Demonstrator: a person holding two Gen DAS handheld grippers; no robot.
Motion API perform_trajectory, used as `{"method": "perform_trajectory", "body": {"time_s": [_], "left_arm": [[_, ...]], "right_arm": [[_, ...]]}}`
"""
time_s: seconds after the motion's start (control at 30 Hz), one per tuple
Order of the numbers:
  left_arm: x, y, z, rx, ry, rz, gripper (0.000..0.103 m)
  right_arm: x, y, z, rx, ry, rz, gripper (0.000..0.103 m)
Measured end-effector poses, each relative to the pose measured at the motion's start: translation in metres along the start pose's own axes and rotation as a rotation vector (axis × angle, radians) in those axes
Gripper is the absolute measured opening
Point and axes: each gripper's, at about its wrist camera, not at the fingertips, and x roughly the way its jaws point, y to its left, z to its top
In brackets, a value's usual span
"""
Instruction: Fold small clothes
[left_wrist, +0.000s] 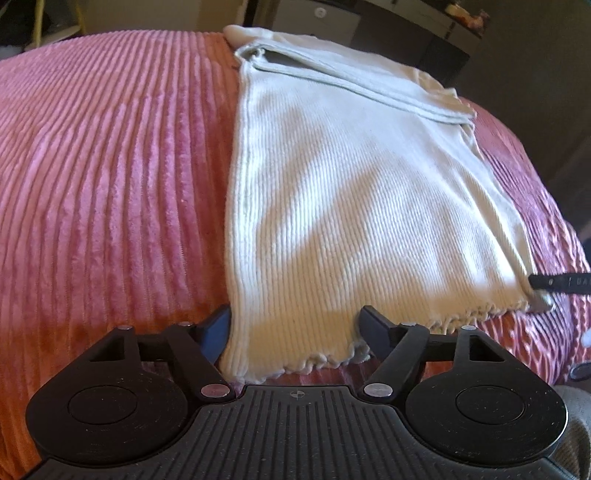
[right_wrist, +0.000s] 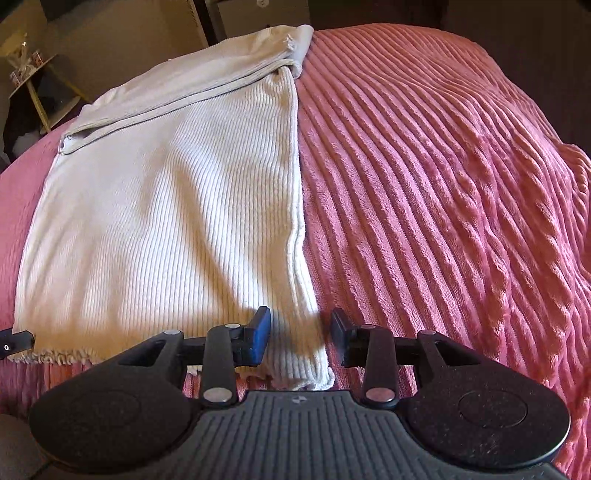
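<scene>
A white ribbed top (left_wrist: 351, 192) lies flat on a pink ribbed blanket (left_wrist: 110, 166), its sleeves folded across the far end. It also shows in the right wrist view (right_wrist: 166, 206). My left gripper (left_wrist: 295, 325) is open, its fingers straddling the near left corner of the frilled hem. My right gripper (right_wrist: 299, 332) is open, its fingers straddling the near right corner of the hem. The right gripper's tip (left_wrist: 546, 284) shows at the right edge of the left wrist view. The left gripper's tip (right_wrist: 14, 341) shows at the left edge of the right wrist view.
The pink blanket (right_wrist: 443, 184) covers the bed and drops off at the right. Dark furniture (left_wrist: 424, 40) stands behind the bed. A small yellow-legged side table (right_wrist: 33, 81) stands at the far left in the right wrist view.
</scene>
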Motion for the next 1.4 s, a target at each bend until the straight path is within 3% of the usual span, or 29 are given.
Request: {"method": "perform_trajectory", "body": {"time_s": [0.2, 0.33, 0.4, 0.5, 0.53, 0.77, 0.83, 0.93, 1.03, 1.07, 1.2, 1.27, 1.4], "left_arm": [[-0.001, 0.001, -0.001, 0.021, 0.0, 0.026, 0.062], [-0.005, 0.006, -0.002, 0.01, -0.008, 0.022, 0.053], [-0.006, 0.009, -0.002, -0.002, -0.009, 0.014, 0.053], [-0.007, 0.013, -0.001, -0.026, -0.009, -0.001, 0.053], [-0.006, 0.014, -0.001, -0.033, -0.009, -0.006, 0.054], [-0.004, 0.026, 0.0, -0.134, -0.008, -0.096, 0.067], [-0.003, 0.03, 0.0, -0.158, -0.003, -0.116, 0.066], [-0.004, 0.036, 0.0, -0.191, -0.002, -0.128, 0.057], [-0.005, 0.042, 0.0, -0.205, 0.012, -0.139, 0.031], [-0.005, 0.044, -0.001, -0.206, 0.017, -0.143, 0.028], [-0.004, 0.05, -0.001, -0.213, 0.037, -0.152, 0.034], [-0.003, 0.049, 0.0, -0.197, 0.051, -0.175, 0.047], [0.003, 0.044, 0.003, -0.143, 0.119, -0.239, 0.047]], "right_arm": [[-0.006, 0.002, 0.002, -0.012, -0.017, 0.079, 0.016], [-0.009, 0.0, 0.005, 0.015, -0.017, 0.108, 0.016], [-0.008, -0.003, 0.006, 0.024, -0.001, 0.088, 0.018], [-0.01, -0.008, 0.004, 0.04, 0.001, 0.083, 0.037], [-0.011, -0.01, 0.003, 0.045, 0.004, 0.088, 0.038], [-0.002, -0.017, -0.001, 0.072, 0.076, 0.175, 0.038], [0.001, -0.017, -0.001, 0.08, 0.092, 0.194, 0.031], [0.003, -0.012, -0.001, 0.056, 0.097, 0.221, 0.014], [0.0, -0.009, 0.001, 0.047, 0.08, 0.234, 0.013], [-0.002, -0.009, 0.002, 0.052, 0.074, 0.236, 0.013], [0.001, -0.015, 0.003, 0.071, 0.095, 0.24, 0.016], [0.004, -0.016, 0.003, 0.078, 0.116, 0.262, 0.027], [0.011, -0.015, 0.002, 0.079, 0.142, 0.292, 0.03]]}}
